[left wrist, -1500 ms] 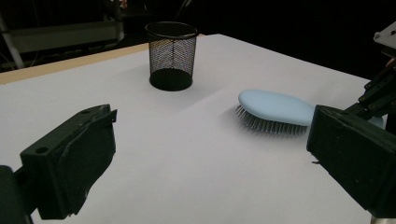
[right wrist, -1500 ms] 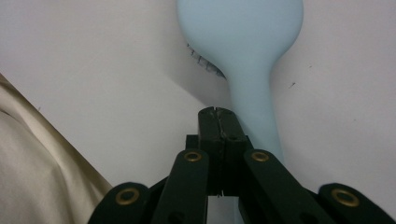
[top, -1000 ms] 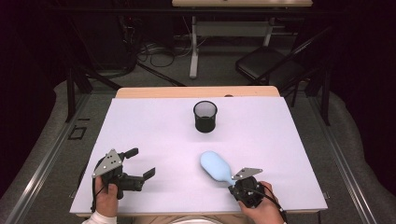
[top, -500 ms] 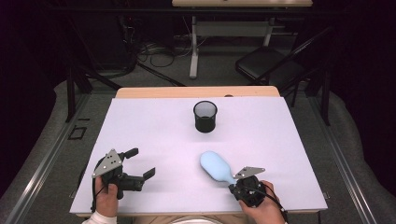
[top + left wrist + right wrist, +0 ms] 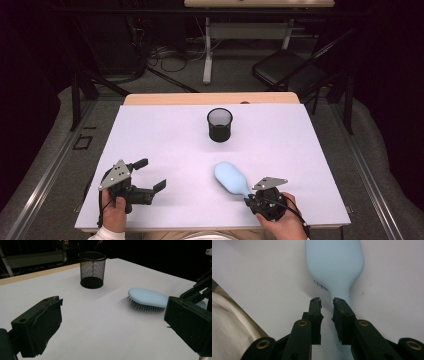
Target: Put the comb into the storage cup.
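The pale blue brush [image 5: 231, 177] lies bristles down on the white tabletop [image 5: 165, 140], at its near right part, head pointing away toward the black mesh cup [image 5: 219, 124], which stands upright farther back and well apart from it. The right tool [image 5: 327, 305] sits over the brush's handle at the near end — its jaws have just been opening, and in the right gripper view a narrow gap shows between the left pad and the handle, so the grip looks released with the handle between the jaws. The left tool [image 5: 150, 175] rests low over the near left of the tabletop, jaws wide apart and empty — aimed across toward the brush [image 5: 147, 298] and cup [image 5: 92, 269].
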A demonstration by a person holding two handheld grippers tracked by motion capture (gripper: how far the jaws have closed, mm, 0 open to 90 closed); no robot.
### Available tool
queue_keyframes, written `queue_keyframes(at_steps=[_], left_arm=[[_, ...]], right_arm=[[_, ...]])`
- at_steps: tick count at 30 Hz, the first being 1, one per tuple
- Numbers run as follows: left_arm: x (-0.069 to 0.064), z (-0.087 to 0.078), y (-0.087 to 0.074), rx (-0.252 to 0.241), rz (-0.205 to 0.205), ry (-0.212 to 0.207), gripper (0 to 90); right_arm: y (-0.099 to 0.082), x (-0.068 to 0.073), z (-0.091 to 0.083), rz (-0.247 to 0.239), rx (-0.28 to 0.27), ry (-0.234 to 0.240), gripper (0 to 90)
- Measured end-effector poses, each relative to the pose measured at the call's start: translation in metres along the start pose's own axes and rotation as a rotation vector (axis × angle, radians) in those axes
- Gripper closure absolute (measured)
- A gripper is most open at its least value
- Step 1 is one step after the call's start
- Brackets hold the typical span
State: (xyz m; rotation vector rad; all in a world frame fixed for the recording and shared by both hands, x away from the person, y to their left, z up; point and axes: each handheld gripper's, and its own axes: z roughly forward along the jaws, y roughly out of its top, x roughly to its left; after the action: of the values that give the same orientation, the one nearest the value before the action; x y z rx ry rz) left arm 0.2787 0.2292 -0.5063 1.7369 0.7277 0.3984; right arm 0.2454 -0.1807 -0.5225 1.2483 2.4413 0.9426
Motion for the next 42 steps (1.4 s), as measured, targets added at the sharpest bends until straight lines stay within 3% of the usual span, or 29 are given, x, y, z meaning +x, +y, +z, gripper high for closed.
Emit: queue_keyframes(at_steps=[11, 28, 42], left_arm=[[0.000, 0.001, 0.000, 0.000, 0.000, -0.002, 1.2], [0.001, 0.000, 0.000, 0.001, -0.004, 0.002, 1.2], [0.001, -0.001, 0.000, -0.002, -0.006, 0.001, 1.2]], right_arm=[[0.005, -0.004, -0.005, 0.003, -0.039, -0.002, 60.7], [0.012, -0.007, -0.005, 0.000, -0.024, 0.005, 40.3], [0.017, -0.010, 0.000, -0.001, 0.026, -0.001, 38.2]])
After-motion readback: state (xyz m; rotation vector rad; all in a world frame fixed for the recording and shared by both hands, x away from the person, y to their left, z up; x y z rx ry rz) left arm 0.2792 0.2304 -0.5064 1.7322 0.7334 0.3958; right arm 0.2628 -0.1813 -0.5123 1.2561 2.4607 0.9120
